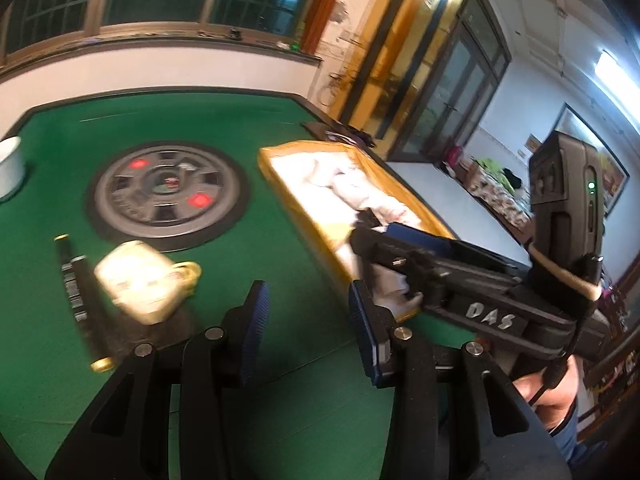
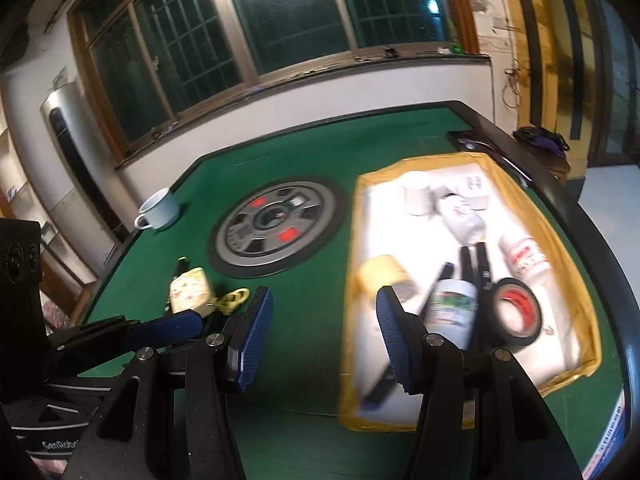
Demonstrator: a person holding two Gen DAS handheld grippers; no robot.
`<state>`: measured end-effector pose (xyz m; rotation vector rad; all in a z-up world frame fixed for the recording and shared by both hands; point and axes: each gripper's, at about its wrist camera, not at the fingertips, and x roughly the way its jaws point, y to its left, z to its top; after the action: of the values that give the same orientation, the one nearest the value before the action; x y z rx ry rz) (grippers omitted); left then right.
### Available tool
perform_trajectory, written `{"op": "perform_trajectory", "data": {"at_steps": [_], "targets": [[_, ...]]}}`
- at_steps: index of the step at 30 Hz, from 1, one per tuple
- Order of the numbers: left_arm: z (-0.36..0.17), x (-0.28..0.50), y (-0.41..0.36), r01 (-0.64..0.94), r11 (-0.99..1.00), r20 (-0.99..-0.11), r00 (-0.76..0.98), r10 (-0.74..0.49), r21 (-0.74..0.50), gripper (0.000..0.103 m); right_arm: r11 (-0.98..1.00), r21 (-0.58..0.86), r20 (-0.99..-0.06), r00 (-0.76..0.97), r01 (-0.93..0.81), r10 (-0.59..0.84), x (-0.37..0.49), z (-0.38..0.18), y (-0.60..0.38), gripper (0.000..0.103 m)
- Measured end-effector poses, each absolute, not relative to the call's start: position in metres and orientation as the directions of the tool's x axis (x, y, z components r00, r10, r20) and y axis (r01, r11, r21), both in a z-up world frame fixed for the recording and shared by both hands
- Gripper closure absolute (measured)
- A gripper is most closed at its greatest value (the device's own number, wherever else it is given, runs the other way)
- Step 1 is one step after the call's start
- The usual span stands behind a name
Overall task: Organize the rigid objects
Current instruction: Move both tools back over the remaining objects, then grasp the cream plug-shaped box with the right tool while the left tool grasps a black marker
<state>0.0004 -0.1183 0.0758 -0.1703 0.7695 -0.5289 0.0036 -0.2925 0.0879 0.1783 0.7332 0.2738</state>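
Observation:
My left gripper [image 1: 310, 332] is open over bare green felt, with nothing between its blue pads. Just left of it lie a cream pouch [image 1: 140, 284] with a yellow strap and a black tube [image 1: 80, 300] with gold ends. My right gripper [image 2: 326, 336] is open and empty too, hanging at the near left edge of the yellow-rimmed tray [image 2: 592, 344]. The tray holds a white jar [image 2: 452, 308], a black tape roll [image 2: 516, 312], black pens [image 2: 476, 264], a yellow box [image 2: 384, 276], bottles and a white cup [image 2: 416, 192]. In the left wrist view the right gripper [image 1: 384, 236] reaches over the tray [image 1: 280, 168].
A white enamel mug [image 2: 158, 208] stands at the far left of the table. A round grey panel [image 2: 276, 228] with red squares sits in the middle of the felt. The table's black raised edge [image 2: 560, 192] runs behind the tray. A person's hand [image 1: 552, 396] holds the right gripper.

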Motion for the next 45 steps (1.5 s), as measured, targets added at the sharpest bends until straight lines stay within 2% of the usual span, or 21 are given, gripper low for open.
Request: {"op": "perform_trajectory", "data": {"at_steps": [5, 10, 13, 17, 18, 19, 20, 28, 30, 31, 37, 43, 45], "targets": [[0.061, 0.000, -0.059, 0.278, 0.887, -0.609, 0.649, -0.456, -0.369, 0.064, 0.943, 0.238, -0.652, 0.681, -0.233, 0.333, 0.005, 0.082, -0.258, 0.055], [0.037, 0.012, 0.008, 0.086, 0.924, -0.624, 0.714, -0.318, -0.373, 0.064, 0.928, 0.233, -0.688, 0.626, -0.290, 0.367, 0.012, 0.064, -0.223, 0.055], [0.023, 0.021, 0.038, -0.005, 0.914, -0.631, 0.725, -0.276, -0.405, 0.064, 0.916, 0.226, -0.700, 0.598, -0.332, 0.390, 0.016, 0.057, -0.203, 0.055], [0.005, 0.029, 0.047, -0.043, 0.907, -0.646, 0.716, -0.265, -0.420, 0.064, 0.887, 0.209, -0.698, 0.573, -0.412, 0.431, 0.023, 0.056, -0.175, 0.054], [0.001, 0.033, 0.047, -0.036, 0.896, -0.653, 0.697, -0.296, -0.444, 0.064, 0.874, 0.195, -0.694, 0.567, -0.445, 0.444, 0.027, 0.057, -0.165, 0.053], [-0.001, 0.034, 0.046, -0.027, 0.890, -0.651, 0.692, -0.312, -0.454, 0.064, 0.867, 0.176, -0.698, 0.561, -0.467, 0.444, 0.030, 0.057, -0.158, 0.045], [0.000, 0.034, 0.044, -0.024, 0.895, -0.653, 0.692, -0.307, -0.446, 0.064, 0.865, 0.133, -0.717, 0.556, -0.483, 0.421, 0.036, 0.054, -0.148, 0.041], [-0.007, 0.039, 0.048, -0.032, 0.894, -0.671, 0.672, -0.311, -0.447, 0.064, 0.848, 0.015, -0.773, 0.532, -0.531, 0.347, 0.070, 0.037, -0.105, 0.042], [-0.007, 0.039, 0.048, -0.032, 0.895, -0.675, 0.669, -0.311, -0.444, 0.064, 0.848, -0.005, -0.785, 0.527, -0.530, 0.325, 0.071, 0.030, -0.103, 0.054], [-0.008, 0.038, 0.048, -0.031, 0.896, -0.677, 0.667, -0.311, -0.442, 0.064, 0.845, 0.025, -0.780, 0.518, -0.534, 0.351, 0.072, 0.029, -0.106, 0.059], [-0.011, 0.042, 0.044, -0.013, 0.891, -0.689, 0.640, -0.340, -0.453, 0.064, 0.878, 0.217, -0.707, 0.551, -0.427, 0.443, 0.084, 0.038, -0.160, 0.059], [-0.005, 0.059, 0.025, 0.025, 0.898, -0.705, 0.610, -0.362, -0.439, 0.064, 0.894, 0.284, -0.653, 0.613, -0.347, 0.446, 0.092, 0.046, -0.190, 0.059], [-0.006, 0.067, 0.019, -0.001, 0.921, -0.735, 0.604, -0.309, -0.389, 0.065, 0.894, 0.290, -0.645, 0.619, -0.343, 0.447, 0.092, 0.048, -0.192, 0.059]]}}
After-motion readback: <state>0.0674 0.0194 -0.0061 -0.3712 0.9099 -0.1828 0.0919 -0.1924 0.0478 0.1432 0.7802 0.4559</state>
